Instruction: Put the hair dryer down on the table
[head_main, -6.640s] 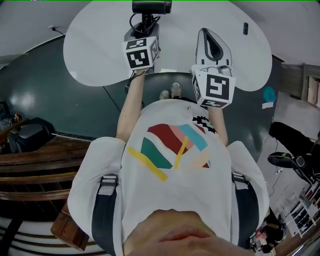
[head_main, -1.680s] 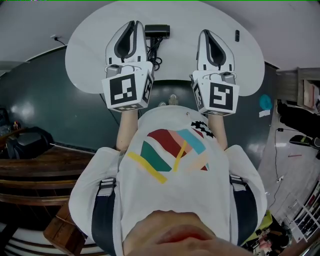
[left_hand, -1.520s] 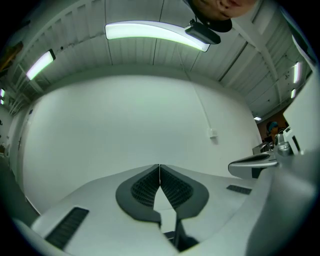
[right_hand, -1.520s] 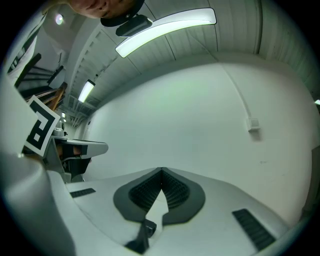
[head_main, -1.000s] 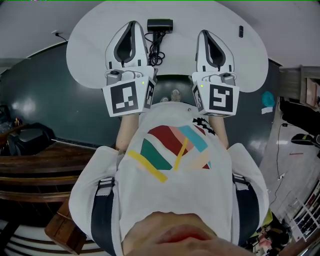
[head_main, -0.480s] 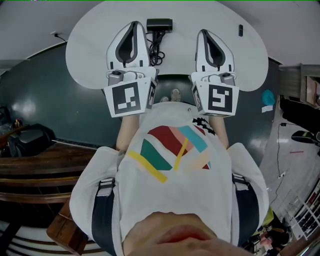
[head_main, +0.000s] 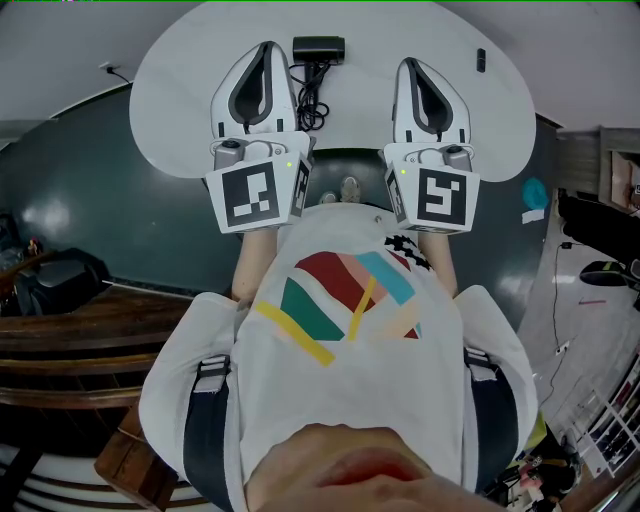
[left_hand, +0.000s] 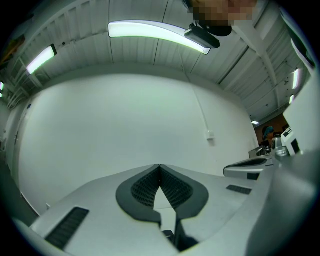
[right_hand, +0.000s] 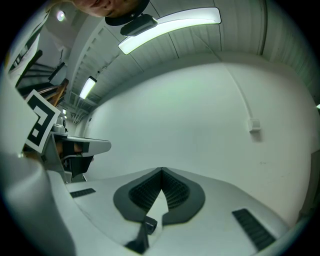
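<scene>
1 hair dryer (head_main: 318, 48) on white bench (head_main: 180, 120), 2 tools: left hand-held gripper (head_main: 263, 48), right hand-held gripper (head_main: 411, 64), both closed, empty

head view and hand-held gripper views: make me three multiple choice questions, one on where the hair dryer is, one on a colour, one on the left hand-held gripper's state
1. Where is the hair dryer?
A. on the table, beyond the tips of the left hand-held gripper and the right hand-held gripper
B. clamped in the right hand-held gripper
C. clamped in the left hand-held gripper

2. What colour is the table?
A. brown
B. white
C. green

3. How do the left hand-held gripper's jaws stand?
A. wide open
B. shut on the hair dryer
C. shut, nothing between them

Answers:
1 A, the head view shows it lying on the tabletop, touched by neither gripper.
2 B, the top shows white in the head view.
3 C, the left gripper view shows the pads meeting at their tips around nothing.
</scene>
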